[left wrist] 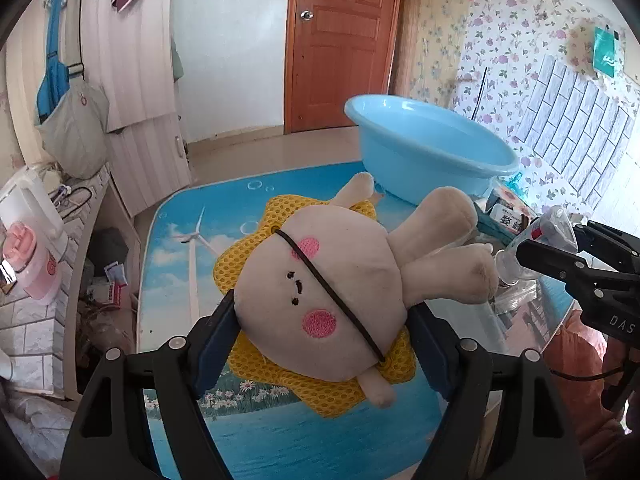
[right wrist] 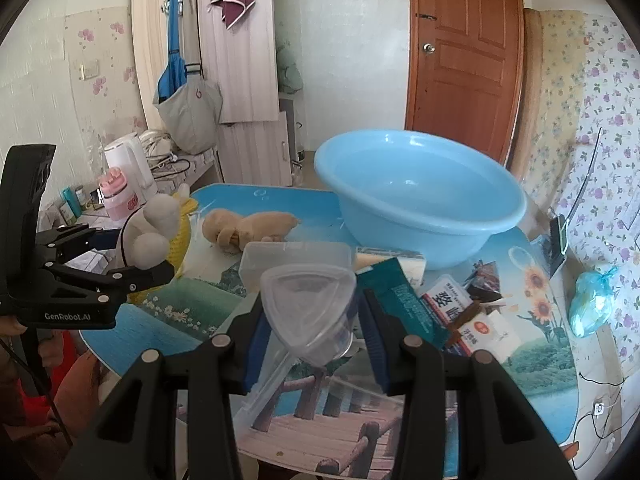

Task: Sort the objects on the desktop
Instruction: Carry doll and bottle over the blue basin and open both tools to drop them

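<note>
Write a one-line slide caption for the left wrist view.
Left gripper clamps a beige plush bunny on a yellow mesh pad, blue basin behind.

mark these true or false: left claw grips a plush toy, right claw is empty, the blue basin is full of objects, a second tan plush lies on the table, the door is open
1. The left claw grips a plush toy. True.
2. The right claw is empty. False: it is shut on a clear plastic container.
3. The blue basin is full of objects. False: no objects show inside it.
4. A second tan plush lies on the table. True.
5. The door is open. False: it is closed.
</note>
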### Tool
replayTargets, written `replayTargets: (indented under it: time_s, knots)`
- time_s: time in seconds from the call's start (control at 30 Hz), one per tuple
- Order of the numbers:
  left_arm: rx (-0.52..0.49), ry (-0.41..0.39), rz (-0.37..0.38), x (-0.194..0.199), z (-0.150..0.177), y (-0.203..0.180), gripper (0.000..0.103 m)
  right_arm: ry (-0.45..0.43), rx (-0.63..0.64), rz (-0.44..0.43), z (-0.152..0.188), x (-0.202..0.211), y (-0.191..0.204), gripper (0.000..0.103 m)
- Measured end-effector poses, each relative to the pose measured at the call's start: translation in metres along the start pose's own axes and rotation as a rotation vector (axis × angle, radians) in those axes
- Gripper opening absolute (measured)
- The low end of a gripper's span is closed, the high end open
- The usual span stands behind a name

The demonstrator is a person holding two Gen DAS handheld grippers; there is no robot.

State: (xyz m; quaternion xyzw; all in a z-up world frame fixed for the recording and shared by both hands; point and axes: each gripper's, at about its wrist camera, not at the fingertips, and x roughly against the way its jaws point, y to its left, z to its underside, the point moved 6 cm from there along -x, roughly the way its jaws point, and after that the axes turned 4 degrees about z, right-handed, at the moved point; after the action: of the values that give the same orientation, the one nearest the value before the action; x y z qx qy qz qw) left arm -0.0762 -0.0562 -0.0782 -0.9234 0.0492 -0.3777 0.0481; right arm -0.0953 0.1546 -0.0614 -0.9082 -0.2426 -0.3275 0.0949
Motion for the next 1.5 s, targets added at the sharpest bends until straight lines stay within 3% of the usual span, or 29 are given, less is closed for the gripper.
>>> replayTargets:
  time_s: [1.0, 1.5]
  knots:
    - [0.001, -0.053, -0.024, 0.032, -0.006, -0.003, 0.079, -0.075, -0.018, 0.004, -0.009, 0.027, -0.005, 0.041]
    - [-0.051, -0.117, 0.013, 0.037, -0.052, -0.028, 0.080, -0.156, -0.040, 0.021, -0.047, 0.038, -0.033, 0.041]
